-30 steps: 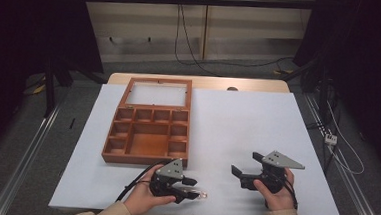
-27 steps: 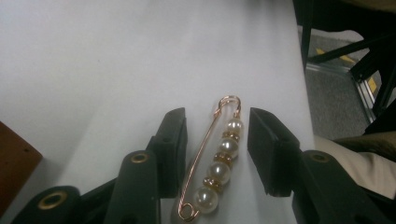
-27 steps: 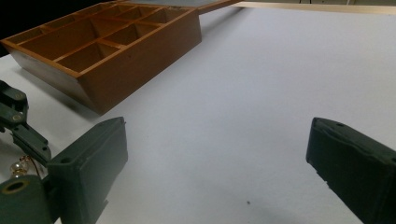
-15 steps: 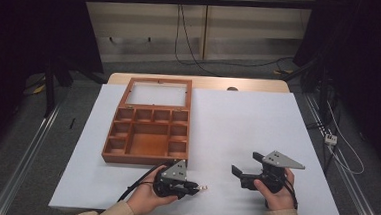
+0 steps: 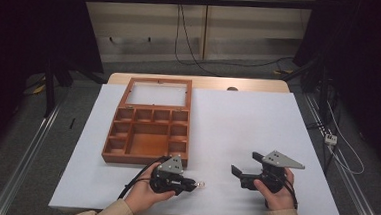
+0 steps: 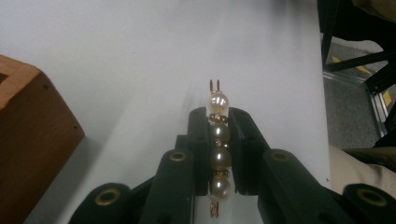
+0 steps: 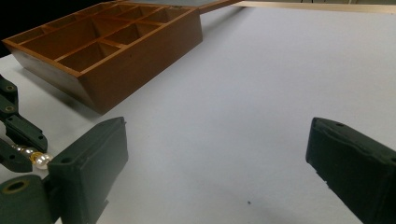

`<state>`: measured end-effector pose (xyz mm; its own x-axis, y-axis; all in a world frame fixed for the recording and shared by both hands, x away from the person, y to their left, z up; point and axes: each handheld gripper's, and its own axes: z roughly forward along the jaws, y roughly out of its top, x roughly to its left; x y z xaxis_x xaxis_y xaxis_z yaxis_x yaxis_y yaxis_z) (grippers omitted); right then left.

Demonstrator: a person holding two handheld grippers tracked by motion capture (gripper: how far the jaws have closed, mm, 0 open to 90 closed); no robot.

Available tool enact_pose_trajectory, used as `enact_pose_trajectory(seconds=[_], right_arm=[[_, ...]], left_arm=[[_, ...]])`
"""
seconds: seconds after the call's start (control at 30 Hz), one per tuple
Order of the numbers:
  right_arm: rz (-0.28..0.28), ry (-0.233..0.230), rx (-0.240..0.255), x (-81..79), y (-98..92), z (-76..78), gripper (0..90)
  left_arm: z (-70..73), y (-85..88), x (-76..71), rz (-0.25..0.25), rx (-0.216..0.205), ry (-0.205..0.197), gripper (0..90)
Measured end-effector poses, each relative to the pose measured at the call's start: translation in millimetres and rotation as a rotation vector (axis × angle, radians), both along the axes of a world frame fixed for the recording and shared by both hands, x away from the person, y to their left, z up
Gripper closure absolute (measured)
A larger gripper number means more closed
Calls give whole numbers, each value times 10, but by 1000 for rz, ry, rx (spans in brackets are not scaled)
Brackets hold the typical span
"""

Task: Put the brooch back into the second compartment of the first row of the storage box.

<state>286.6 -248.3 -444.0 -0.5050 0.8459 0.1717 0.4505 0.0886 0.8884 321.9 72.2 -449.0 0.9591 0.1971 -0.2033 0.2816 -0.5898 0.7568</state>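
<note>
A short pin of white pearls and gold beads [image 6: 218, 135] lies lengthwise between the jaws of my left gripper [image 6: 218, 114], which is shut on it. Its end pearl and a small gold clasp stick out past the fingertips. In the high view the left gripper [image 5: 194, 184] is at the table's near edge, just in front of the wooden box, and the pearl pin [image 5: 201, 184] points right. My right gripper [image 5: 244, 162] rests to the right, open, with nothing between its jaws [image 7: 217, 135]. The right gripper view also shows the pearl pin [image 7: 42, 160] at far left.
An open wooden compartment box [image 5: 148, 158] with its glass lid folded back sits left of centre on the white table [image 5: 248, 121]. Its corner [image 6: 32, 140] is close to the left gripper's left side. Cables cross the floor beyond the table.
The left gripper's jaws have closed onto the pearl pin, and the hand has shifted only slightly. The right gripper has stayed where it was.
</note>
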Motion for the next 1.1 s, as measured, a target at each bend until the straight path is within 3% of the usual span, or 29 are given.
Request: enact_pose_trajectory(seconds=[0.37, 0.47, 0.83, 0.97, 1.1], right_arm=[[-2, -7, 3, -6, -18, 14, 54], [-4, -6, 4, -7, -20, 15, 54], [-10, -12, -1, -6, -36, 22, 53], [-13, -13, -2, -4, -43, 23, 53], [-16, -13, -5, -2, -54, 21, 53]], left_arm=[[163, 52, 25, 17, -25, 23, 800], [218, 83, 60, 21, -15, 20, 800], [401, 176, 158, 78, -34, 22, 800], [452, 200, 206, 69, -30, 44, 800], [499, 237, 237, 76, -27, 38, 800]])
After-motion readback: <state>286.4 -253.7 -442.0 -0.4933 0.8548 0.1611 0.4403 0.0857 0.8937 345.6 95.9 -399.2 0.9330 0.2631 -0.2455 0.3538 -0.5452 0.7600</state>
